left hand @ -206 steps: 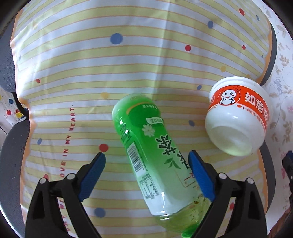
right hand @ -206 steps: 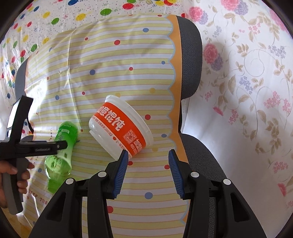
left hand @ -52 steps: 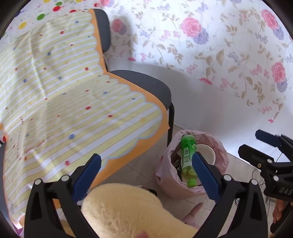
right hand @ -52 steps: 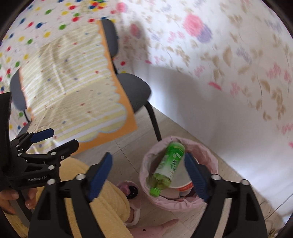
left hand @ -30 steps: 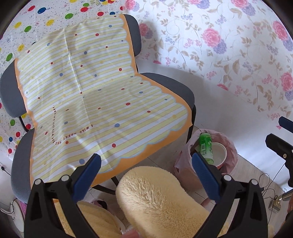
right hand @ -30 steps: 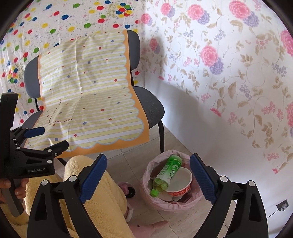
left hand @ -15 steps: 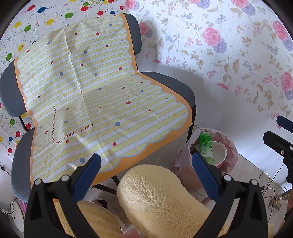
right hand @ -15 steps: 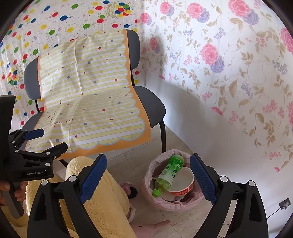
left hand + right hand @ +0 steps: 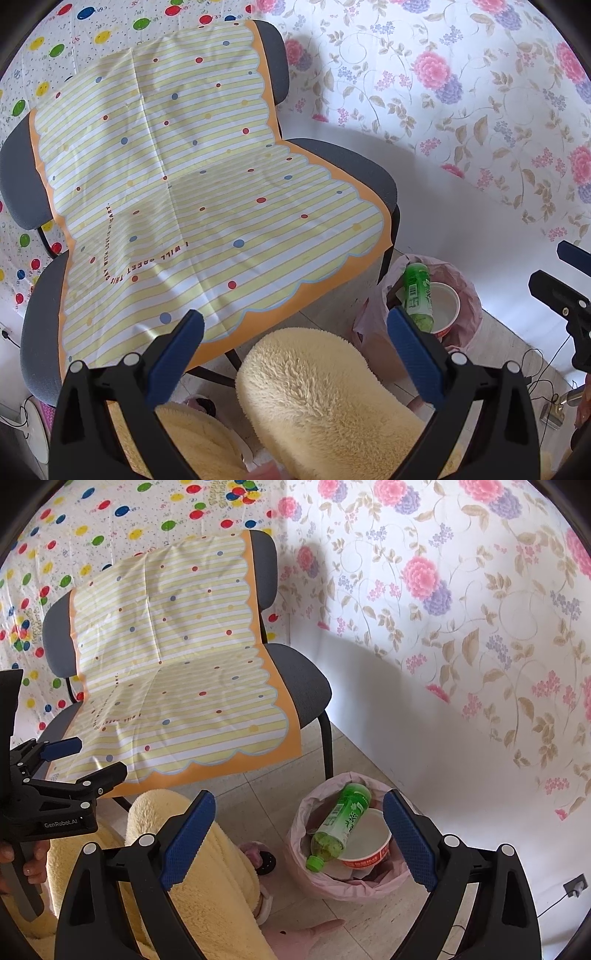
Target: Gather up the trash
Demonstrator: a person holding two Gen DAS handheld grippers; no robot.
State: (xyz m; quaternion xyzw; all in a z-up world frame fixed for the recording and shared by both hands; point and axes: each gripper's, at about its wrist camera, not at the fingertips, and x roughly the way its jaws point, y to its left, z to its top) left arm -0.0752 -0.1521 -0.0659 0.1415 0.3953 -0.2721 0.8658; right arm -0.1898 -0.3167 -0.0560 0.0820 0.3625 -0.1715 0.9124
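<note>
While I'm looking through the left wrist, the left gripper (image 9: 295, 332) is hanging with fingers wide, gripping nothing; the green bottle (image 9: 417, 295) is lying in the pink-lined bin (image 9: 469, 295). Through the right wrist, the right gripper (image 9: 299, 834) is gaping too, bottle and noodle cup (image 9: 369, 843) sitting in the bin beside the chair (image 9: 303, 683).

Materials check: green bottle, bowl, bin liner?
Green bottle: clear plastic, glossy, liquid visible through it, printed label.
Bowl: smooth white inside, red printed band; plastic or coated paper, unclear.
Bin liner: thin pink plastic film, crinkled, slightly translucent.
</note>
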